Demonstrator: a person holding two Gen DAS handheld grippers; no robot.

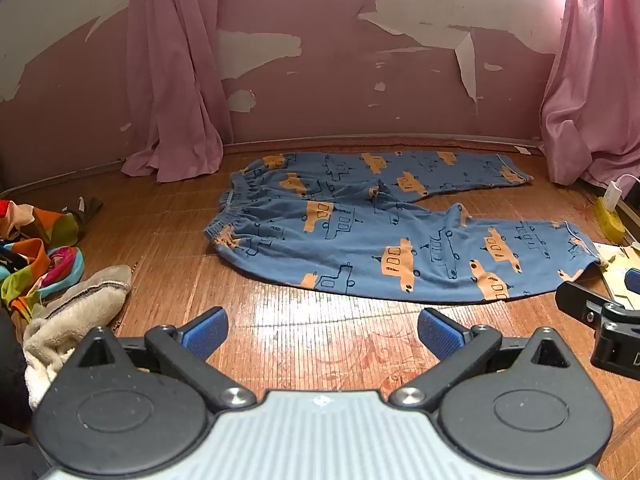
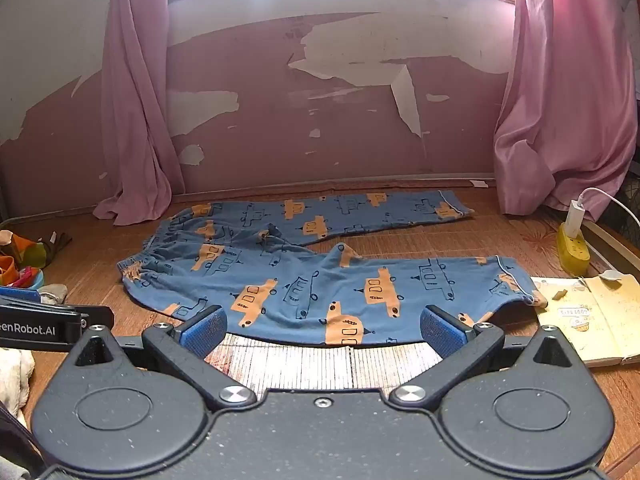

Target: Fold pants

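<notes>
Pants (image 2: 320, 276) spread flat on floor mat (image 2: 312, 364), frame centre, waistband left, legs right; curtains (image 2: 132, 120) behind at upper left and upper right; clothes heap (image 1: 36, 248) at left edge; power strip (image 2: 573, 250) and notebook (image 2: 580, 316) at right edge.

In the right wrist view, white lettering reading "enRobot.AI", cut off at the frame's left edge, stands on the black body of the left tool (image 2: 48, 326). A stamp of digits on the open notebook (image 2: 580, 320) is too blurred to read.
</notes>
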